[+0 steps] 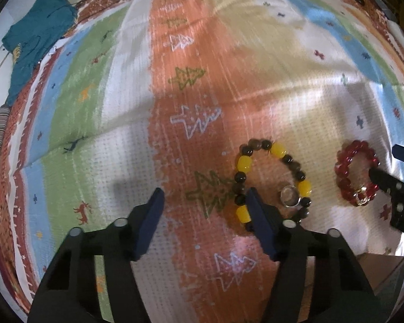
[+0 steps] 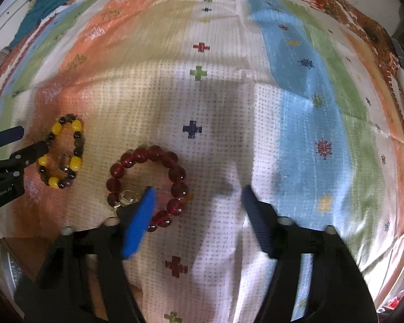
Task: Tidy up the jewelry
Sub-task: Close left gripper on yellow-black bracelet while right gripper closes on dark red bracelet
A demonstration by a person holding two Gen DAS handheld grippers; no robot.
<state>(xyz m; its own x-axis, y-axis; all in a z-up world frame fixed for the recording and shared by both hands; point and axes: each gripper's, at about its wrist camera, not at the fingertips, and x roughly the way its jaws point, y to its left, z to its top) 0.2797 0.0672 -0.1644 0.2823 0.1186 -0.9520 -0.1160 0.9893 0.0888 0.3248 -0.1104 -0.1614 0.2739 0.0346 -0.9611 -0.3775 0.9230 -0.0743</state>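
Note:
A yellow and dark bead bracelet lies on the patterned cloth, with a silver ring inside its loop. A red bead bracelet with a gold charm lies to its right. My left gripper is open and empty; its right finger overlaps the yellow bracelet's left edge. In the right wrist view my right gripper is open and empty. Its left finger sits over the red bracelet near the gold charm. The yellow bracelet and ring lie further left.
A teal garment lies at the cloth's far left corner. A brown cardboard box shows at the lower right of the left wrist view. The cloth stretches wide beyond the jewelry.

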